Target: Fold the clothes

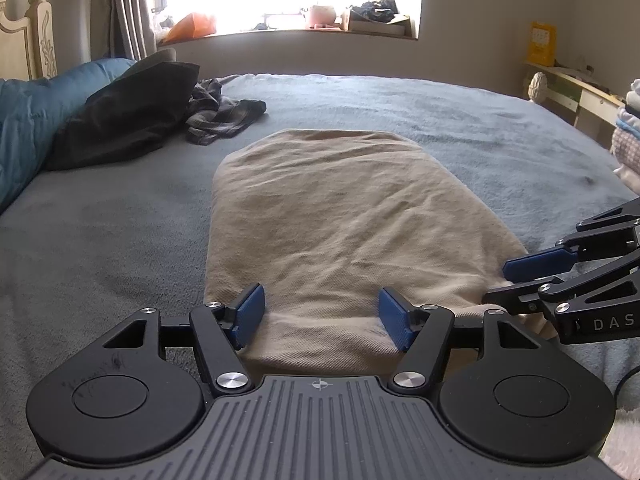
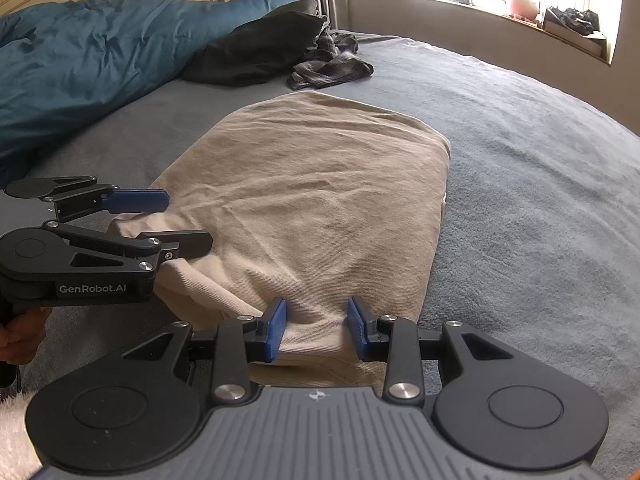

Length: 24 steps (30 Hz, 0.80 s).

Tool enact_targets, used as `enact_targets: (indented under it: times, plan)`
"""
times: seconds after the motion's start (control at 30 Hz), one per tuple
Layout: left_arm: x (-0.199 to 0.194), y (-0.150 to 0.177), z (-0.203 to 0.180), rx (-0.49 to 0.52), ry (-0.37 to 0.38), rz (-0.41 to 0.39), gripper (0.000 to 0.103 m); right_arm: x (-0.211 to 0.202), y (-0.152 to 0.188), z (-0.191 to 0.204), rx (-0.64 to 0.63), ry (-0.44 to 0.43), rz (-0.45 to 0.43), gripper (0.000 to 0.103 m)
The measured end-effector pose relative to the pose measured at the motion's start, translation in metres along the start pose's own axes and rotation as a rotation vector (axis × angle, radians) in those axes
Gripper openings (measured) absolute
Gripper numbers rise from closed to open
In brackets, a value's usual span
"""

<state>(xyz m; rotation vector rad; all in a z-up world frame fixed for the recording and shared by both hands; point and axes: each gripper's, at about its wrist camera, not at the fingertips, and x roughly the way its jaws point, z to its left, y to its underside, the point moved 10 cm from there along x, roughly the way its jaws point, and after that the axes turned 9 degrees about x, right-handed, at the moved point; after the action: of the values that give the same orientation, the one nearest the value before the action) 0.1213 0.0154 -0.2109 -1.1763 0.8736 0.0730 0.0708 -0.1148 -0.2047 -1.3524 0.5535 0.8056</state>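
A beige garment point(image 1: 340, 208) point(image 2: 312, 184) lies folded into a long rectangle on the grey-blue bed point(image 1: 120, 240) point(image 2: 540, 200). My left gripper point(image 1: 322, 312) point(image 2: 188, 220) stands open at the garment's near left corner. The cloth's edge lies between its blue pads point(image 1: 250, 312), which do not press on it. My right gripper point(image 2: 316, 320) point(image 1: 496, 282) is shut on the garment's near right edge, and a ridge of bunched fabric fills the gap between its pads point(image 2: 276, 328). A hand point(image 2: 20, 332) holds the left gripper's handle.
A blue duvet point(image 2: 80, 64), a black garment point(image 1: 128, 116) and a crumpled plaid shirt point(image 1: 224, 116) point(image 2: 332, 66) lie at the bed's far left. Folded laundry point(image 1: 628, 132) is stacked at the right edge. A window sill with clutter point(image 1: 320, 16) runs behind the bed.
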Motion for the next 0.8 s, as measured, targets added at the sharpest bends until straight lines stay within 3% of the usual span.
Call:
enact_targets:
  times: [0.53,0.8]
  plan:
    - [0.002,-0.002,0.003,-0.024,0.017,0.035,0.067,0.000,-0.002,0.000,0.009,0.002,0.014,0.037]
    - [0.003,-0.003,0.003,-0.053,0.024,0.072,0.068,-0.015,-0.027,-0.010,0.101,-0.001,-0.019,0.038]
